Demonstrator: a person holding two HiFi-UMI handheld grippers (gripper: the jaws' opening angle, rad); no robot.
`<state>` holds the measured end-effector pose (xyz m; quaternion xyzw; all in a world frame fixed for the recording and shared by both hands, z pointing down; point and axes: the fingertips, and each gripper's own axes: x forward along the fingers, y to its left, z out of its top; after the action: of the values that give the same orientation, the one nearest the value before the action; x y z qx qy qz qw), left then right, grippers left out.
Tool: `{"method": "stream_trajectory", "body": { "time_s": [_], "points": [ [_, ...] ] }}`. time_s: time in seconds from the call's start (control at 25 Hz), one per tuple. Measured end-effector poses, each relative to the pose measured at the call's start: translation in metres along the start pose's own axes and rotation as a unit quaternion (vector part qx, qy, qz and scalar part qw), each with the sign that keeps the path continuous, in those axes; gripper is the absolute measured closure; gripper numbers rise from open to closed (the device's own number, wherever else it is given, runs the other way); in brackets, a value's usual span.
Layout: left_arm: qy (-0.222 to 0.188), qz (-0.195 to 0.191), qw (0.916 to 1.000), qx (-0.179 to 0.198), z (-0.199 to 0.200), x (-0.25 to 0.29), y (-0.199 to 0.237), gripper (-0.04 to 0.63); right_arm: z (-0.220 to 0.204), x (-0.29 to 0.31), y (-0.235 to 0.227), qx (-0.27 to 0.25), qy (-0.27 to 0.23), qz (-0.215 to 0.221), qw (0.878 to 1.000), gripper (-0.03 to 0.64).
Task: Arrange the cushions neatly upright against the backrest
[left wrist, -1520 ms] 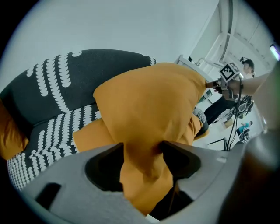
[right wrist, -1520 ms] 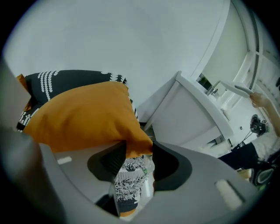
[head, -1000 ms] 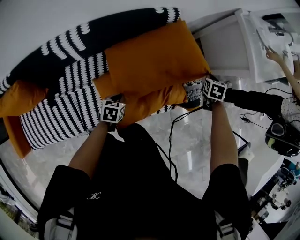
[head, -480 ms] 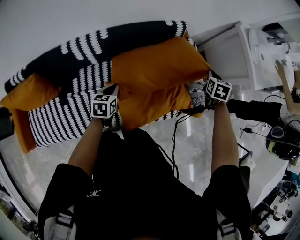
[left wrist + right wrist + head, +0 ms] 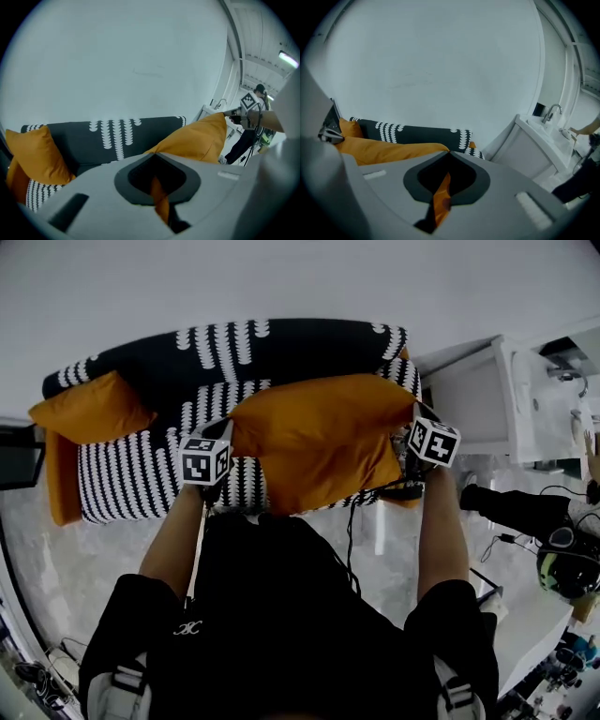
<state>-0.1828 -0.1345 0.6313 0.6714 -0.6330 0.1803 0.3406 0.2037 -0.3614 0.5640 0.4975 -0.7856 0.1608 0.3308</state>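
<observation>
A large orange cushion [image 5: 319, 437] hangs lifted over the seat of the black-and-white patterned sofa [image 5: 131, 474]. Each of my grippers holds one of its upper corners. My left gripper [image 5: 227, 430] is shut on the left corner, and orange fabric [image 5: 158, 197] shows pinched between its jaws. At the right corner my right gripper [image 5: 416, 418] is shut, a strip of the cushion's fabric [image 5: 440, 194] caught in its jaws. A second orange cushion [image 5: 89, 412] leans upright at the sofa's left end against the dark backrest [image 5: 234, 348].
A white cabinet with a sink [image 5: 483, 390] stands just right of the sofa. Beside it, a person in dark clothes [image 5: 516, 507] reaches toward the tap. A cable [image 5: 354, 521] trails over the glossy floor, and a helmet [image 5: 567, 563] lies at the far right.
Both grippers have risen and moved toward the backrest with the cushion. It has come up off the seat and now hangs between them.
</observation>
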Motion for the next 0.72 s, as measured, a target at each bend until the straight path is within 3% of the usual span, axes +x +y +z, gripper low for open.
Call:
{"method": "stream_trajectory", "body": {
  "time_s": [0.44, 0.72],
  "points": [
    [-0.031, 0.075, 0.9962, -0.032, 0.004, -0.104, 0.130, 0.587, 0.057, -0.005, 0.161, -0.030, -0.040, 0.093, 0.994, 0.603],
    [-0.025, 0.096, 0.9940, -0.046, 0.017, -0.140, 0.240, 0.586, 0.084, 0.013, 0.271, -0.030, -0.039, 0.116, 0.992, 0.603]
  ]
}}
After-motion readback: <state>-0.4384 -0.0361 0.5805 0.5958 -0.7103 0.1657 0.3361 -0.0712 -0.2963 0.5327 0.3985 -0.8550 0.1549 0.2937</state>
